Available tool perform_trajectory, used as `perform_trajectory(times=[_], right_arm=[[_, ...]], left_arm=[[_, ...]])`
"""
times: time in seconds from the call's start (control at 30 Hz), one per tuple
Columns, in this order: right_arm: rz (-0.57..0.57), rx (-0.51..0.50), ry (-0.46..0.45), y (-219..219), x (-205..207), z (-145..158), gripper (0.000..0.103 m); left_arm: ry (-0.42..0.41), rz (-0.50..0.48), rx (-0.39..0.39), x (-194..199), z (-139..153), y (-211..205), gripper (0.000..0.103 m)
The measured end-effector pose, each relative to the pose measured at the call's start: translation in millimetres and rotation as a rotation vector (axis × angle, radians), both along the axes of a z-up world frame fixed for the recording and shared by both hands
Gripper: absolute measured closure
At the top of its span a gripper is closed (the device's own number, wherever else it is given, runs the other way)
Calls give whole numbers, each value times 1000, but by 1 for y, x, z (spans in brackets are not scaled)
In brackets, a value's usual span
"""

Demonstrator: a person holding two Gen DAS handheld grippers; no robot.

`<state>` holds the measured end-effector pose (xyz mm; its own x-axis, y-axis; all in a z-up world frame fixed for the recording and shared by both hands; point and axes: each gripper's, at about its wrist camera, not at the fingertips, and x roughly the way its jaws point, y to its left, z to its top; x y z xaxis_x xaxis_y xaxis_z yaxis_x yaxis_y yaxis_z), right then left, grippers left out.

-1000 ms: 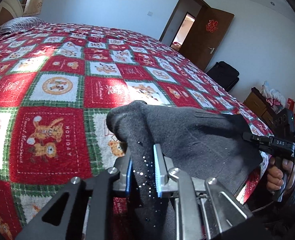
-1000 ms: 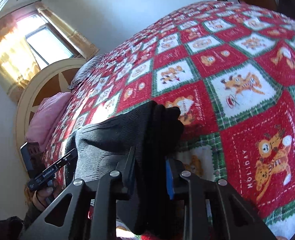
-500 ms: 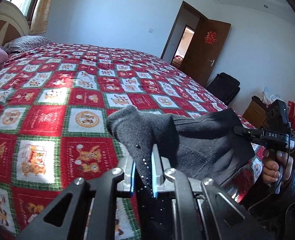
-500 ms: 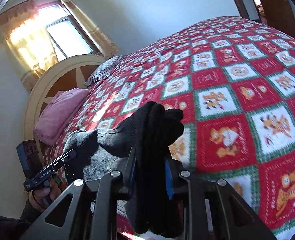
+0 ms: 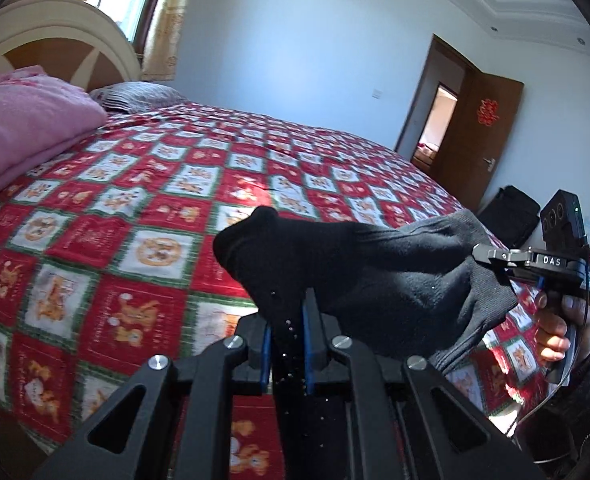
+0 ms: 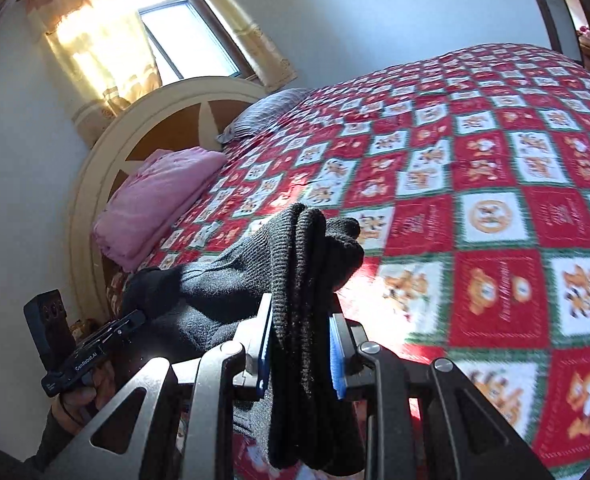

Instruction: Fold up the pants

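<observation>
Black knit pants (image 5: 375, 276) hang in the air above the near edge of the bed (image 5: 143, 216), stretched between my left gripper (image 5: 287, 336) and my right gripper (image 6: 301, 344). Both sets of jaws are clamped on bunched fabric at opposite ends. I judge this spread hold keeps the garment taut for laying flat on the quilt.

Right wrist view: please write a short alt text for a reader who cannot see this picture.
The right gripper is shut on a bunched edge of black pants, held above a bed with a red, green and white patchwork quilt. At lower left the left gripper grips the same pants, with a pink blanket and the headboard behind.
</observation>
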<state>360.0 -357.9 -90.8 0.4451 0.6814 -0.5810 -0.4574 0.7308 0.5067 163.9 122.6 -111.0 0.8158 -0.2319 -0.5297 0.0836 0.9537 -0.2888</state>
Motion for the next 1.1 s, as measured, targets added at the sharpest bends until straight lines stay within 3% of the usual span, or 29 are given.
perform_trajectory(times=[0.57, 0.77, 0.93, 0.97, 1.03, 1.1], right_arm=[[47, -53, 60, 72, 48, -29, 78], [45, -98, 106, 83, 63, -55, 78], [0, -127, 148, 78, 76, -76, 70], [-6, -137, 152, 77, 78, -80, 68], [-20, -149, 137, 75, 78, -81, 60], [-56, -185, 113, 70, 77, -80, 43]], left_arm=[[16, 109, 22, 6, -21, 44, 90], [71, 126, 41, 15, -44, 47, 88], [134, 147, 69, 20, -65, 51, 65], [138, 156, 91, 21, -67, 51, 56], [136, 179, 104, 19, -67, 54, 45], [141, 200, 100, 18, -68, 58, 38]])
